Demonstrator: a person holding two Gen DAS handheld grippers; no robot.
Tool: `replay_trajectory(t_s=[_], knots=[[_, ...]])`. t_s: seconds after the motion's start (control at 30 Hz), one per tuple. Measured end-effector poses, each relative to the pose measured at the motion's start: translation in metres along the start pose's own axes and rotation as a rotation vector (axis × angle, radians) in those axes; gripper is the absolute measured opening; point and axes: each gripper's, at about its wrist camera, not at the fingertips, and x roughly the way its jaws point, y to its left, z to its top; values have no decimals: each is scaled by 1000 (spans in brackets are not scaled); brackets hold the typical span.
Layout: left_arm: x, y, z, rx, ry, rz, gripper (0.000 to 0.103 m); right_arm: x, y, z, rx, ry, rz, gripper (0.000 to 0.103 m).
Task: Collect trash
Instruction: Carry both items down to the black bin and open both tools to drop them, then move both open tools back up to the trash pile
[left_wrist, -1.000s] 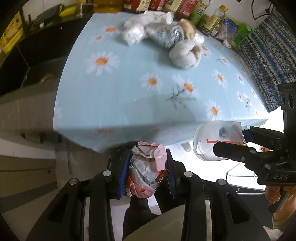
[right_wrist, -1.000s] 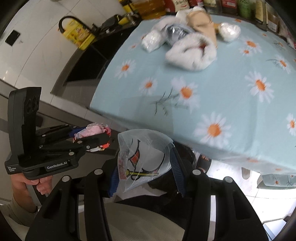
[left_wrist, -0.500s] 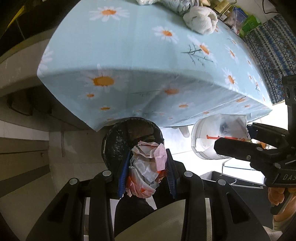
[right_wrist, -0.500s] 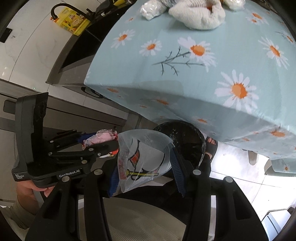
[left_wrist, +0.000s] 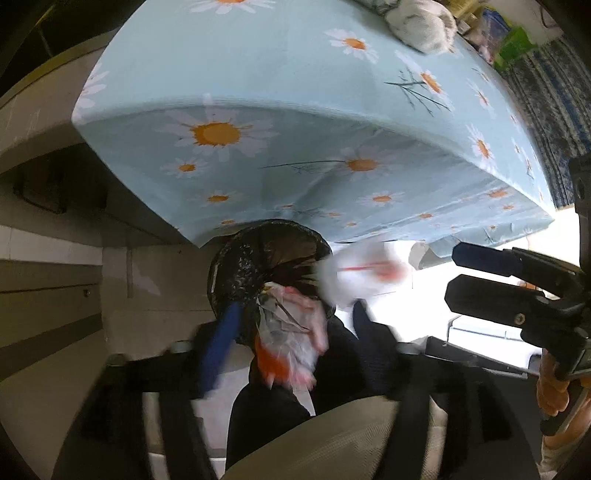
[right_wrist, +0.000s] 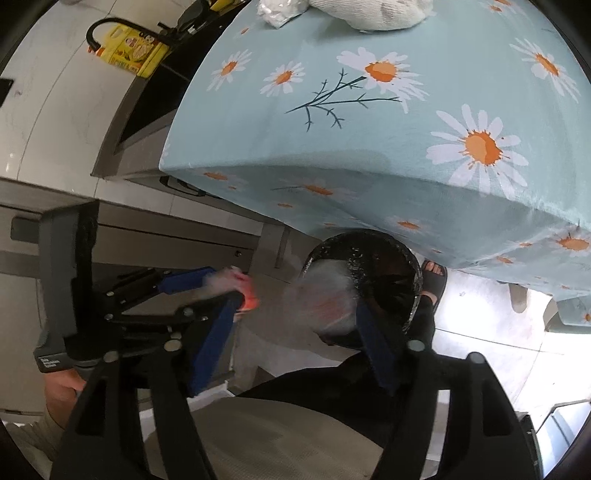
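A black-lined trash bin (left_wrist: 266, 258) stands on the floor under the table's near edge; it also shows in the right wrist view (right_wrist: 384, 273). My left gripper (left_wrist: 295, 332) is open, its blue pads spread, with a crumpled pink-and-white wrapper (left_wrist: 291, 343) blurred between them above the bin. My right gripper (right_wrist: 299, 336) is open too, and the clear printed plastic bag (right_wrist: 325, 299) is blurred at the bin's rim; it also shows in the left wrist view (left_wrist: 354, 277). More trash lies on the far tabletop: a white wad (left_wrist: 421, 22) and a clear bag (right_wrist: 280, 9).
The table carries a light-blue daisy cloth (left_wrist: 295, 92) that hangs over the bin. A grey counter and cabinet (right_wrist: 129, 229) stand at the left with a yellow bottle (right_wrist: 129, 51). A sandalled foot (right_wrist: 434, 277) is beside the bin. Bottles and a striped fabric (left_wrist: 554, 96) sit at the far right.
Both grippers moved lower toward the bin and opened their jaws. The wrapper and the plastic bag have come loose and are blurred in motion over the bin.
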Motion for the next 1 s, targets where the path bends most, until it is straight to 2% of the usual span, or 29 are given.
replay_trajectory(t_s=[0.6, 1.0], knots=[[-11, -1, 2, -2, -16, -2, 66, -15, -8, 1, 17, -30, -13, 69], [-39, -8, 9, 26, -80, -12, 66, -39, -2, 3, 21, -84, -23, 69]])
